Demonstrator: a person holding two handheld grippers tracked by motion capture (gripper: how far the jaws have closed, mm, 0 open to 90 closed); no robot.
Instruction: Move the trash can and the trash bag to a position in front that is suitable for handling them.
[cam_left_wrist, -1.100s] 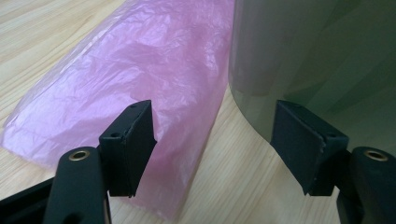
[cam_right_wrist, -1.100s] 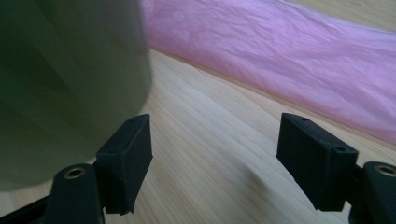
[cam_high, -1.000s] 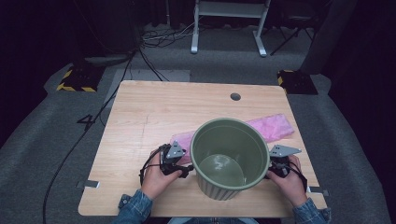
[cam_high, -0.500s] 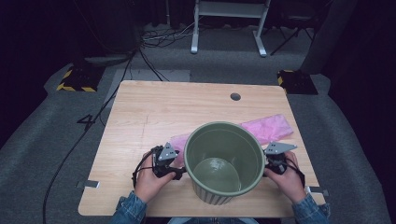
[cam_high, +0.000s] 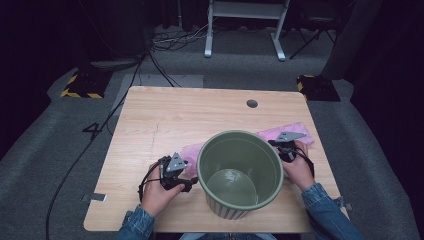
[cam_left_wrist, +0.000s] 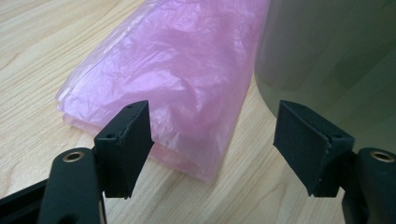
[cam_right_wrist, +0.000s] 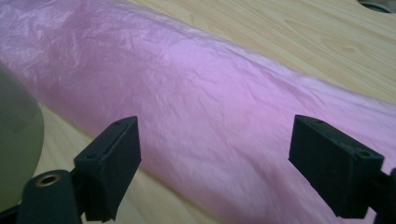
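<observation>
My two claws flank the green bin (cam_high: 239, 175) on the counter (cam_high: 165, 115), both spread and holding nothing, having just been opening. The pink bag (cam_high: 285, 134) lies behind the bin, running left to right; my right claw (cam_right_wrist: 215, 163) faces it directly, my left claw (cam_left_wrist: 212, 144) its near end.

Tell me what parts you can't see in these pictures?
- High view: the middle of the pink bag lies hidden behind the green bin.
- Left tool view: the bin's top and bottom are cut off by the picture's edges.
- Right tool view: the bag is blurred; its ends run off the edges.
</observation>
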